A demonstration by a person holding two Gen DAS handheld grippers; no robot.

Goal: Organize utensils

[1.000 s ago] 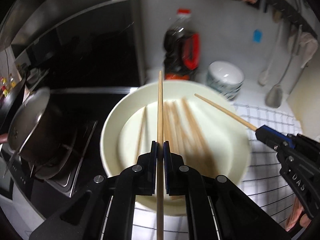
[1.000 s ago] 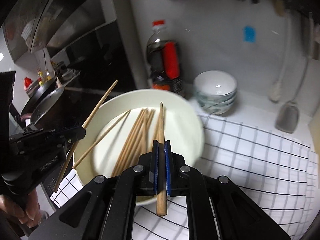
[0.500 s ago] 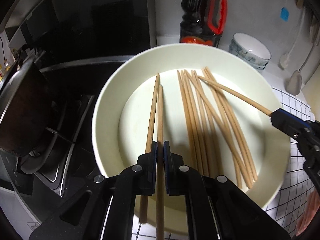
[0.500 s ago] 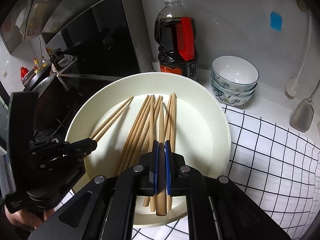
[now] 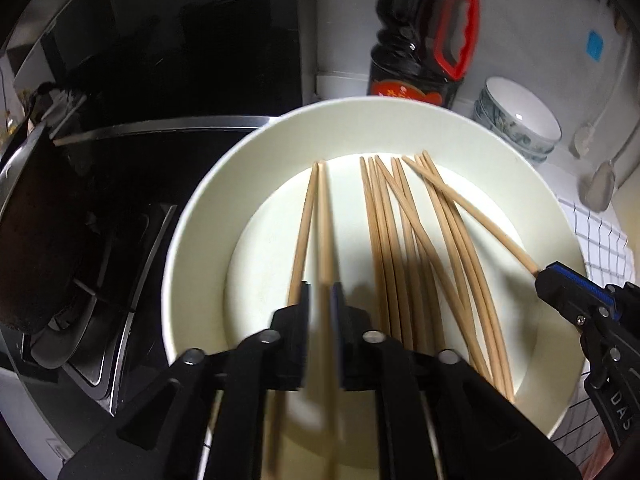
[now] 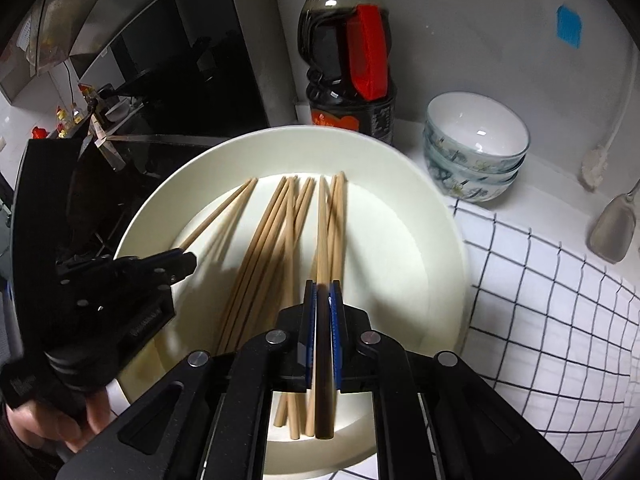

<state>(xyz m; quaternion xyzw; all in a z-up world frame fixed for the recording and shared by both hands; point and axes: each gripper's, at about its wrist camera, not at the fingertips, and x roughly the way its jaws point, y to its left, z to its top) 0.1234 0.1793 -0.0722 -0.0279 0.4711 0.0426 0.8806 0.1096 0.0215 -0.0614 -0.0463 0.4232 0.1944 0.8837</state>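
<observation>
A large cream plate (image 5: 200,236) (image 6: 420,240) holds several wooden chopsticks (image 5: 400,240) (image 6: 272,236) lying roughly side by side. My left gripper (image 5: 320,300) is low over the plate's left side, its jaws slightly apart around a chopstick (image 5: 323,216) that lies beside another one. My right gripper (image 6: 322,300) is shut on a chopstick (image 6: 322,232) whose tip rests among the pile on the plate. The right gripper also shows at the right edge of the left wrist view (image 5: 560,288), and the left gripper shows at the left of the right wrist view (image 6: 180,264).
A dark sauce bottle (image 6: 348,64) with a red handle stands behind the plate. Stacked bowls (image 6: 476,148) sit at the back right. A checked cloth (image 6: 552,300) covers the counter on the right. A stove with a dark pan (image 5: 36,232) is on the left. Spatulas (image 6: 612,224) hang on the wall.
Both grippers came down to the plate with their chopsticks. The left gripper's jaws have parted a little and its chopstick now lies on the plate; the right stays shut on its chopstick.
</observation>
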